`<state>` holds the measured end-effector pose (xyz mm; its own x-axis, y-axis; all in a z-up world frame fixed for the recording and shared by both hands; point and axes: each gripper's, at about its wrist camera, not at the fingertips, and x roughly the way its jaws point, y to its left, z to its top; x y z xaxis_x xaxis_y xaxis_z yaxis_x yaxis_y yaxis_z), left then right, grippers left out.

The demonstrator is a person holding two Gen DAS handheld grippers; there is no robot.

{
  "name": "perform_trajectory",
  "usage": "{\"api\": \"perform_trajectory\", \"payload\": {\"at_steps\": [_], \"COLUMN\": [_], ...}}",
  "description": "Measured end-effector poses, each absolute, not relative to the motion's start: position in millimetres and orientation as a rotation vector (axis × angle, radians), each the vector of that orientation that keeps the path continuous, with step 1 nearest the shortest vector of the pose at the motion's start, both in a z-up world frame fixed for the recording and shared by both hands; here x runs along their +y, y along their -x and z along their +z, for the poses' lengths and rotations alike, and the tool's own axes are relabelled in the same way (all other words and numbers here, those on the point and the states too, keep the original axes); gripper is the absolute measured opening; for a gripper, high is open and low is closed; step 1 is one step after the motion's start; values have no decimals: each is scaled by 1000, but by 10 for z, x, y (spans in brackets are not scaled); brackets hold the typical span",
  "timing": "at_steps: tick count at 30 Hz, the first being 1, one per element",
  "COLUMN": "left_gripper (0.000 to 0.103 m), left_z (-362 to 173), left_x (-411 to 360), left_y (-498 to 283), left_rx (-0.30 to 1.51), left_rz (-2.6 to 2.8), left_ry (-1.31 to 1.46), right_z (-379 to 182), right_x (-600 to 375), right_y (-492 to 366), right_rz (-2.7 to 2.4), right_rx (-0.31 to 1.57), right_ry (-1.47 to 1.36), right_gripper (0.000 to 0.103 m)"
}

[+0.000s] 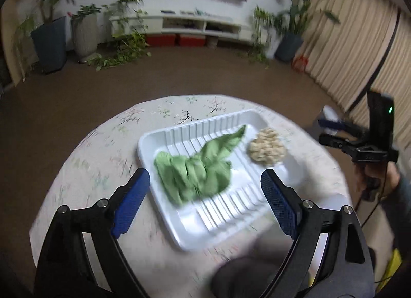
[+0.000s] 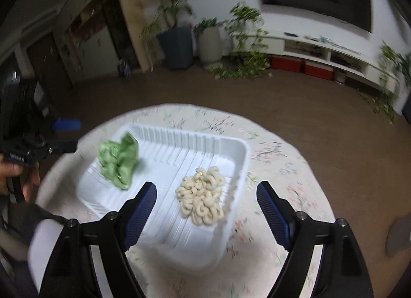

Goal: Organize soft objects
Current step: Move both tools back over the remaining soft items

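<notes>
Two wrist views, angled down from near, sharing the white tray [image 1: 164, 141] from opposite sides.

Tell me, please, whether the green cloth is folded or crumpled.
Crumpled: the green cloth lies bunched in wrinkled folds inside the white tray.

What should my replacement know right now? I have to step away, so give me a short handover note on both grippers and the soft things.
Left gripper: open, holding nothing, above the green cloth.
Right gripper: open, holding nothing, above the cream chenille piece.
Both soft items lie apart in the white tray on the round table.
Done: both appear placed in the tray.
Left: no other soft items in view; check beyond the table.
</notes>
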<state>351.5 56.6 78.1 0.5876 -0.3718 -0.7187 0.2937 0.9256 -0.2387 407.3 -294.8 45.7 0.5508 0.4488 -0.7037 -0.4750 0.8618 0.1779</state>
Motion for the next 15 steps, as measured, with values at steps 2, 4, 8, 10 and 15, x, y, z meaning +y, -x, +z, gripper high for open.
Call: {"api": "perform_trajectory", "payload": {"at_steps": [2, 4, 8, 10, 15], "left_gripper": [89, 92, 92, 92, 92], "left_z": [867, 883, 750, 621, 245], "left_x": [697, 784, 874, 872, 600], "left_y": [-3076, -2689, -1824, -1415, -585], "left_rx": [803, 768, 737, 740, 764], "left_rz": [-368, -343, -275, -246, -201], "left_ry": [132, 149, 176, 217, 262], "right_z": [571, 670, 718, 685, 536], "right_x": [-3100, -3230, -3371, -3385, -3215], "right_y": [-3869, -3531, -2629, -2128, -1182], "right_rz": [530, 515, 498, 517, 503], "right_rx": [801, 765, 700, 685, 680], "right_ry": [0, 11, 57, 30, 19], "right_gripper": [83, 86, 90, 92, 93]}}
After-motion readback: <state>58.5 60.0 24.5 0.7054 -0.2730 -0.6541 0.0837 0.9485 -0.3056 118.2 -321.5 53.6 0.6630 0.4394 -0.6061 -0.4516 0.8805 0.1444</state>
